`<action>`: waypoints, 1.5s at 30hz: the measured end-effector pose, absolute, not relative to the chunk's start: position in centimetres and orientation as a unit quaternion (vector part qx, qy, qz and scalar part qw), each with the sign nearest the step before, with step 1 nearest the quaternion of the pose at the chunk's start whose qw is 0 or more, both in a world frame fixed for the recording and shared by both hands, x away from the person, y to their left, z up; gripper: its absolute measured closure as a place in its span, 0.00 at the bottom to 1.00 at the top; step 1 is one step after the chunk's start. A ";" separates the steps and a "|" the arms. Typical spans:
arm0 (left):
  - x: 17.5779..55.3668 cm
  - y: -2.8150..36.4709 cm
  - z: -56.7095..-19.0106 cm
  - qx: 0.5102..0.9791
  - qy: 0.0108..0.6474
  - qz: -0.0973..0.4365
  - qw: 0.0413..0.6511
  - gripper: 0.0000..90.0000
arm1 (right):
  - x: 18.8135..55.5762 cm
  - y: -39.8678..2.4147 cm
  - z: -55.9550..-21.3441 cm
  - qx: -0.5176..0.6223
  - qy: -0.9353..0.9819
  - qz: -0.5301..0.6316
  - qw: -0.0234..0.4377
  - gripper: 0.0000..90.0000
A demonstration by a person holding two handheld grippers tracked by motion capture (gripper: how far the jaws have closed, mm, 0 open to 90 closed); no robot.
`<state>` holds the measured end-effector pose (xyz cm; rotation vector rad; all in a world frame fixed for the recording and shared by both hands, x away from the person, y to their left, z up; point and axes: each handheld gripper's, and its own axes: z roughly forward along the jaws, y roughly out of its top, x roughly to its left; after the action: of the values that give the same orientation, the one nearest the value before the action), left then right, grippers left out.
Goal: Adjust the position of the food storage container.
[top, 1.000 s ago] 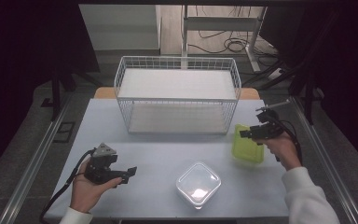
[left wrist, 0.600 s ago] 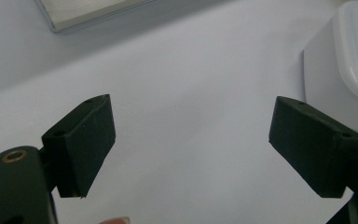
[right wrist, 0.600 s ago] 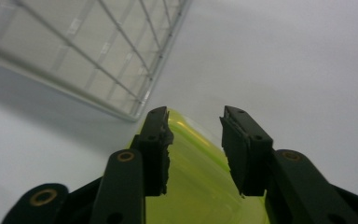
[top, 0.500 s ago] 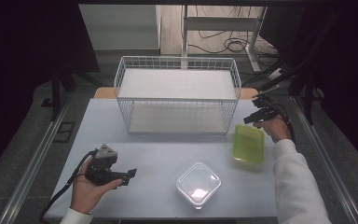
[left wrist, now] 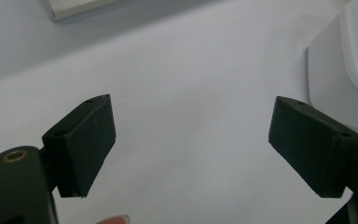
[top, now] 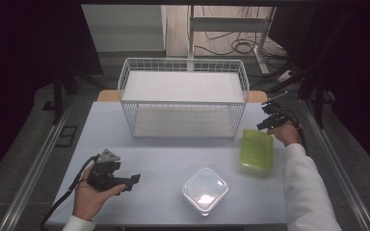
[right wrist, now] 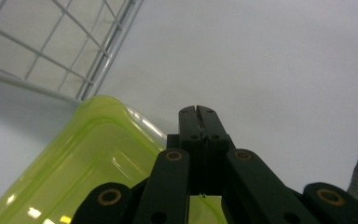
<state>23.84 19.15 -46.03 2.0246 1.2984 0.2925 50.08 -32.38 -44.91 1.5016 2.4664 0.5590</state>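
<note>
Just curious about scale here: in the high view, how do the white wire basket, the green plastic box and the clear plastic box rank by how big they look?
1. White wire basket, by far largest.
2 and 3. Green plastic box and clear plastic box: too alike to rank.

Overhead forward-down table (top: 173, 159) view; two close claw-mounted views.

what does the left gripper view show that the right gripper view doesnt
Left gripper view: the left tool with jaws wide apart, nothing between them, and a corner of the clear lidded container at the right edge. Right gripper view: the right tool with jaws pressed together, above the green container, beside the wire basket. Both: the pale table.
</note>
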 end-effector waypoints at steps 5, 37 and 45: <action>23.9 19.1 -46.1 0.785 0.500 0.111 0.350 0.16 | 49.2 -32.7 -44.8 0.498 0.843 0.183 0.087 0.99; 24.1 18.5 -46.5 0.790 0.496 0.096 0.347 0.16 | 37.2 -36.3 -42.3 0.436 0.861 0.243 0.101 0.99; 24.2 18.8 -46.3 0.786 0.499 0.094 0.352 0.16 | 31.9 -36.5 -44.3 0.410 0.883 0.216 0.070 0.99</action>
<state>24.19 18.77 -46.31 2.0345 1.2919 0.2442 31.89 -36.51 -44.32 1.2343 2.6583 0.6494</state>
